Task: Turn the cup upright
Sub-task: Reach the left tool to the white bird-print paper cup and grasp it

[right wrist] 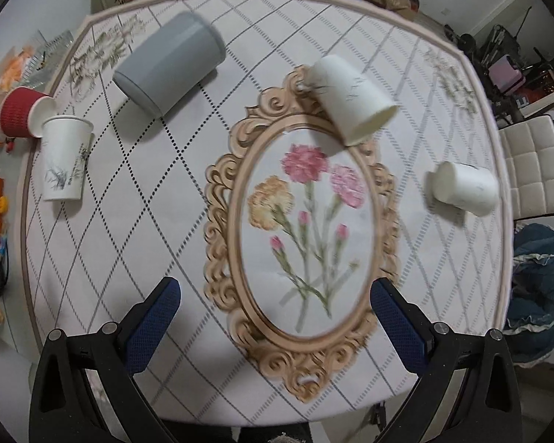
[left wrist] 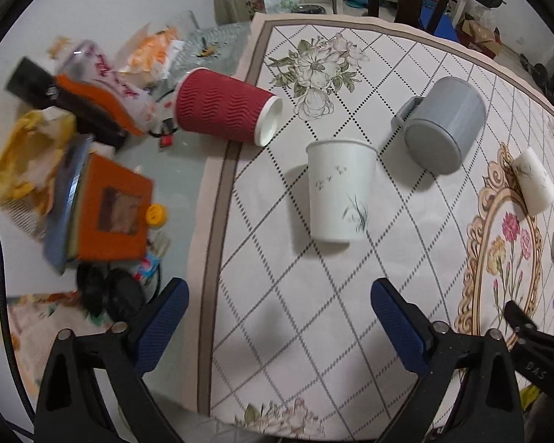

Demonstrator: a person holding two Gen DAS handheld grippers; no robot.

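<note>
Floral tablecloth (right wrist: 136,243) carries red cup (left wrist: 221,110); grey mug (left wrist: 443,125); white cups (left wrist: 338,192).

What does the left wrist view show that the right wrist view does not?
Only the left wrist view shows the grey mug's handle and the orange box. Only the right wrist view shows the whole white cup lying at the far right, and a white chair. Both show the red cup, the upright white cup and the grey mug.
</note>
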